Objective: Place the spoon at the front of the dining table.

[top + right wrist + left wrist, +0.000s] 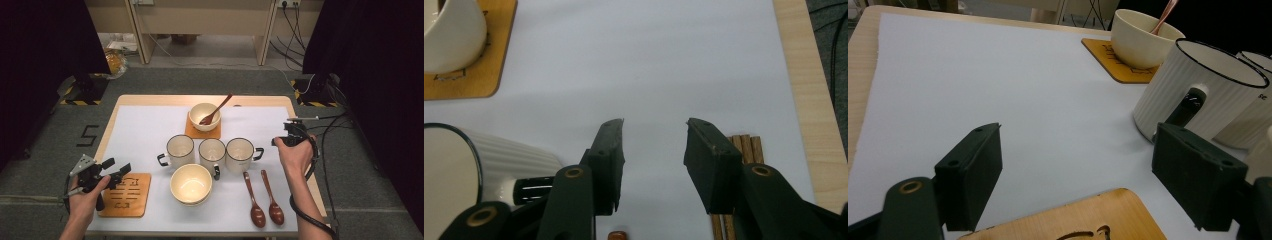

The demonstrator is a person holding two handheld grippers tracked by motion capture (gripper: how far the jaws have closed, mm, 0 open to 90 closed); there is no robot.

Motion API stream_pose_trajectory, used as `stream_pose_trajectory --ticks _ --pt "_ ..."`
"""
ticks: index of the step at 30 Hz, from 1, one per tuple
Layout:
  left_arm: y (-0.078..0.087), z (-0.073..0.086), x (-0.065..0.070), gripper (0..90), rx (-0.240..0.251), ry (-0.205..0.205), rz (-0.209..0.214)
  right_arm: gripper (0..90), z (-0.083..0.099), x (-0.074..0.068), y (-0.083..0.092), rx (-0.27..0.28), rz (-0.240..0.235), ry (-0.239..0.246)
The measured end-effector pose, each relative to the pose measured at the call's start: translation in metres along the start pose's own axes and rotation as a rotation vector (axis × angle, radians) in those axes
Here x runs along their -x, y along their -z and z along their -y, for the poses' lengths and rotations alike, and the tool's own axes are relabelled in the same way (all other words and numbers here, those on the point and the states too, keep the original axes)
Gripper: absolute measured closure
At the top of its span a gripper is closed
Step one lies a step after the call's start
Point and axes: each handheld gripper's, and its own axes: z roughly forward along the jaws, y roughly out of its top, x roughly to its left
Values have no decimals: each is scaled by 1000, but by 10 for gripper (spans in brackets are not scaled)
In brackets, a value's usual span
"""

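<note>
My left gripper (117, 167) hovers open over the near-left wooden coaster (125, 194), held in the left hand. Its jaws (1078, 145) are wide apart with nothing between them, above the coaster's edge (1083, 220). Ahead to their right stands the left mug (1198, 85) of three white mugs (212, 152). My right gripper (291, 131) is at the table's right side, beside the right mug (240, 154). Its jaws (655, 125) stand open over bare white mat, the mug (474, 165) low on their left.
A cream bowl (205, 116) with a wooden spoon in it sits on a far coaster (202, 132). An empty bowl (191, 183) stands near the front. Two wooden spoons (263, 197) lie at front right. Brown wooden sticks (744, 145) lie behind the right jaw, near the table's wooden edge (809, 100).
</note>
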Motion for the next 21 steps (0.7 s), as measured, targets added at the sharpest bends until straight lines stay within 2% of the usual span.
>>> stream_pose_trajectory --ticks 14,21 --pt "-3 -2 1 195 2 -5 1 578 22 14 -11 -32 26 7" --pt "-2 -2 -1 195 2 -1 -9 577 29 19 -13 -43 21 2"
